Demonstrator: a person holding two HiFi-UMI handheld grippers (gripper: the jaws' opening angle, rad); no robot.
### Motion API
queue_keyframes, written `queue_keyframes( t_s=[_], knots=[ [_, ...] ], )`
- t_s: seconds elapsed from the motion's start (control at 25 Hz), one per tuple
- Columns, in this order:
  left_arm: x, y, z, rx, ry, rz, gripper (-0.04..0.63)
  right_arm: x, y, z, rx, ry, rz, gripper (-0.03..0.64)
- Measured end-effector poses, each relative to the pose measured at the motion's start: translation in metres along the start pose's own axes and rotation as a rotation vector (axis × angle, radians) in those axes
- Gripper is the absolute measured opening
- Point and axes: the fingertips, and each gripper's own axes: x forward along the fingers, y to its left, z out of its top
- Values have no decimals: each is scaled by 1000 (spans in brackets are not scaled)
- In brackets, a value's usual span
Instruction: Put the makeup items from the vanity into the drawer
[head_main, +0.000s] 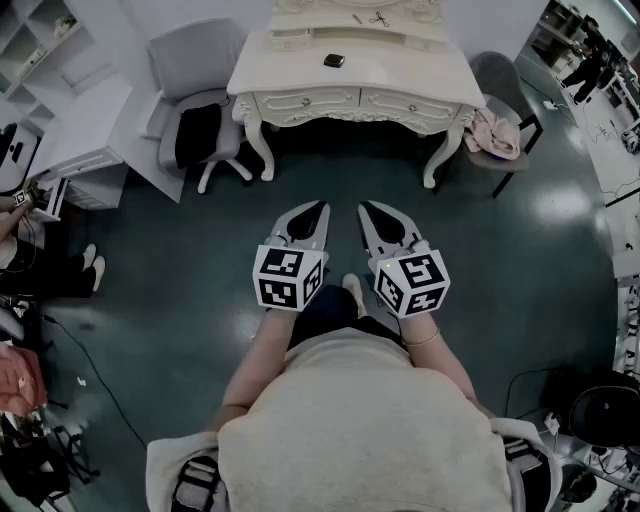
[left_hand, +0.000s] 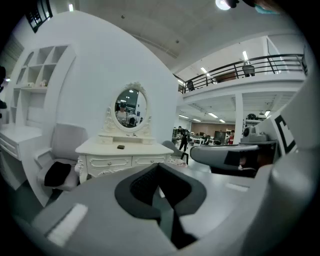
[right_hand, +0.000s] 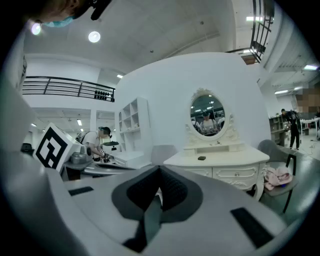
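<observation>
Desk (head_main: 420, 68) stands ahead with its drawers (head_main: 305, 99) closed. Left gripper (head_main: 318, 208) and right gripper (head_main: 368, 208) hang side by side well short of it, fingers together on nothing. Dark compact (head_main: 334, 60) lies on the desk top

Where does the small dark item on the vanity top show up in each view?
Head view: small dark item top centre, on the vanity.
Left gripper view: item left of centre, below the oval mirror.
Right gripper view: item right of centre, below the mirror.
Shared landmark: the white vanity under it.
</observation>
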Motion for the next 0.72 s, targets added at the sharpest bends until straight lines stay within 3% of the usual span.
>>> queue_keyframes(
  t_s=[0.48,0.72],
  knots=[
    [9,-1,15,47,-28,-6,9,14,-11,-2,-7,16,-33,8],
    [10,4,12,21,-9,-4,9,15,-15,-1,-7,26,-47,8]
  ],
)
